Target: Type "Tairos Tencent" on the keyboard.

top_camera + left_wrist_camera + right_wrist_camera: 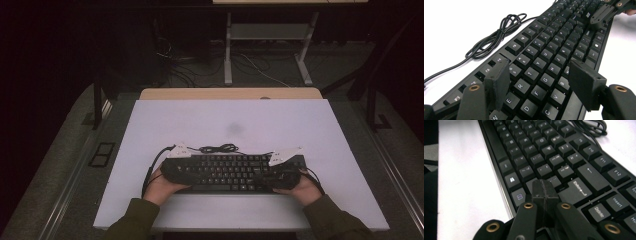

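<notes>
**Keyboard handling: jaw state and progress**

Left gripper (539, 85): the two black jaws stand apart, one over the function-key row and one near the front edge by the B key. The keys lie between them, but the pads do not press on anything; nothing is held. Right gripper (545, 192): the jaws are closed together, pad against pad, with their joined tip resting just over the keys beside the Enter key. Nothing is clamped between them. It appears to be placed as a single pressing point, though the pictures do not settle whether it actually touches a key.

The flat black full-size computer keyboard with white key legends (232, 172) lies on the white rectangular table top (230, 125), near the person's edge and roughly centred. In the high view the left gripper (176, 169) sits over its left end and the right gripper (286, 176) over its right end, each in a hand with an olive sleeve behind it.

Progress, as a judgement: the keyboard appears set down flat and square to the table edge. The left jaws clear of it suggest a placed, released state. What is left seems to be key pressing or a final adjustment.

Appearance: raised square keycaps, matte finish, thin frame. Its thin black cable (494, 35) lies bundled in loose loops on the table just behind the function-key row.
</notes>
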### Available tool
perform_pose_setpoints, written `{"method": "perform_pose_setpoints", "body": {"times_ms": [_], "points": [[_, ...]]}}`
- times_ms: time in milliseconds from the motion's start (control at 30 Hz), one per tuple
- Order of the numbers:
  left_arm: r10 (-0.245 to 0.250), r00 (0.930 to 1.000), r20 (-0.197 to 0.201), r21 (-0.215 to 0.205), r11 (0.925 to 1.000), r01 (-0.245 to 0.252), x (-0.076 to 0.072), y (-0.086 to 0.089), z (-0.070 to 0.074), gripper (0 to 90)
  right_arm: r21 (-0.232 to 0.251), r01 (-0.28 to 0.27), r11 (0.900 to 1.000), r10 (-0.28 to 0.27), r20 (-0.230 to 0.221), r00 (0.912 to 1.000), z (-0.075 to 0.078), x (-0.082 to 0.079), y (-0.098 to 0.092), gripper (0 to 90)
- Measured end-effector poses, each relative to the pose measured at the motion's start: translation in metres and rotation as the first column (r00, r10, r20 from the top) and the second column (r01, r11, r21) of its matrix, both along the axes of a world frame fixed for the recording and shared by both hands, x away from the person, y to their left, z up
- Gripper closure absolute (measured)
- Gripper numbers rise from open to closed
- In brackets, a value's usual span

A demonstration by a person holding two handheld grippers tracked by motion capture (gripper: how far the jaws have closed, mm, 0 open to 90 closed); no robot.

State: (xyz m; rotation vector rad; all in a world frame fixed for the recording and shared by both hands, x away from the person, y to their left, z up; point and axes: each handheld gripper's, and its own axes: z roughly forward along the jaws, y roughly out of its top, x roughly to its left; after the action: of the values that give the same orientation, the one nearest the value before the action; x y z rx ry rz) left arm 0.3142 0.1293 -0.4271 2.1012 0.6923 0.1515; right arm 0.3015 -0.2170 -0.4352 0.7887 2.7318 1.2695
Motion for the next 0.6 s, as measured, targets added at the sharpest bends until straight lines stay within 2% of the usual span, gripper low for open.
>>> {"method": "perform_pose_setpoints", "body": {"times_ms": [233, 433, 600], "points": [[0.003, 0.9999, 0.014, 0.001, 1.0000, -0.003, -0.0014, 0.0036, 0.0001, 29.5, 0.055, 0.015, 0.998, -0.015, 0.010, 0.9998, 0.0069, 0.0005, -0.0032, 89.1], [0.007, 0.9998, 0.017, 0.000, 1.0000, -0.007, -0.0044, 0.0064, -0.0002, 27.1, 0.106, 0.039, 0.994, -0.039, 0.003, 0.9992, 0.0081, 0.0040, -0.0052, 72.6], [0.015, 0.9997, 0.018, -0.009, 0.9999, -0.015, -0.0082, 0.0106, 0.0013, 26.0, 0.133, 0.052, 0.990, -0.054, 0.012, 0.9984, 0.0081, 0.0060, -0.0019, 54.1]]}}
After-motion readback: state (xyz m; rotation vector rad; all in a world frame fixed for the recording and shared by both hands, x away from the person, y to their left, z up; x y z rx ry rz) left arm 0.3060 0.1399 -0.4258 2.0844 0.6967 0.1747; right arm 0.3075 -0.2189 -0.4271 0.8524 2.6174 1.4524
